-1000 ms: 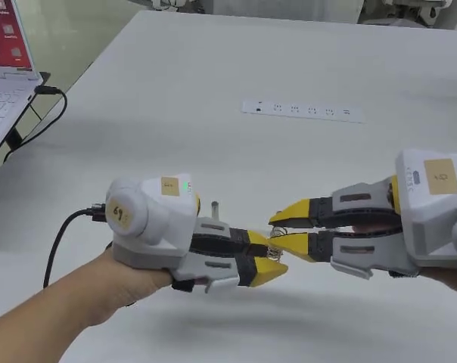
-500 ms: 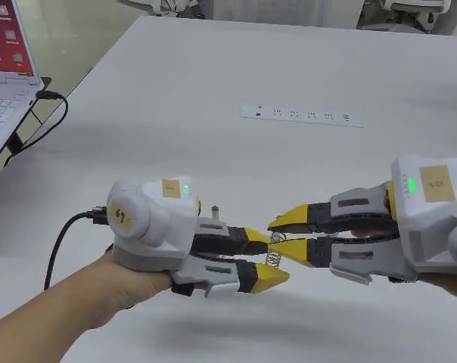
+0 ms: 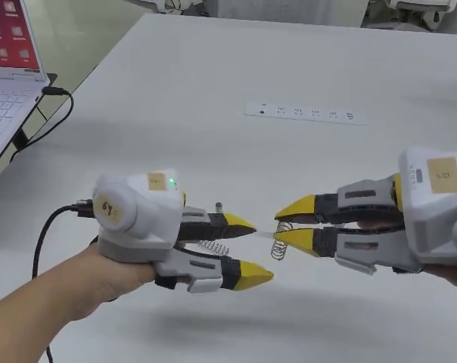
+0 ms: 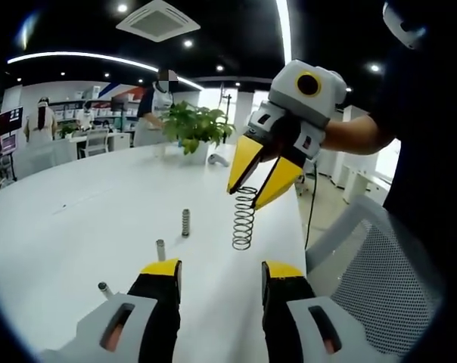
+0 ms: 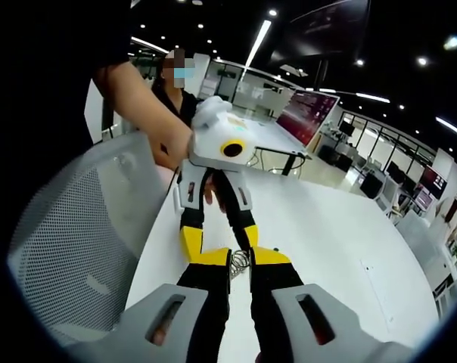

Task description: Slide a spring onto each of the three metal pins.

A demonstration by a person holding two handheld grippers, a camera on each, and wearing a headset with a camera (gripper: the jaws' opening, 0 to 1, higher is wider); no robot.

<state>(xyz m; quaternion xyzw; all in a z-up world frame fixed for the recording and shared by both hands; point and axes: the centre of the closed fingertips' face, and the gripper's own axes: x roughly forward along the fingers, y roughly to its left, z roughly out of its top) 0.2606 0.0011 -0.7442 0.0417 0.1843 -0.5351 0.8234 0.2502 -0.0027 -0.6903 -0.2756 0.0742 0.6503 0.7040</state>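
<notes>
Now the right gripper [image 3: 285, 224] pinches the top end of a spring [image 4: 244, 219] between its narrowed yellow jaws, and the coil hangs down over the white counter [image 3: 213, 91]. Facing it, the left gripper [image 3: 255, 251] stands wide and holds nothing, its tips near the spring. In the left gripper view three uprights stand in a row on the counter: a near pin [image 4: 104, 289], a middle pin [image 4: 160, 248], and a far pin [image 4: 185, 223] that looks ribbed, like a coil around it.
</notes>
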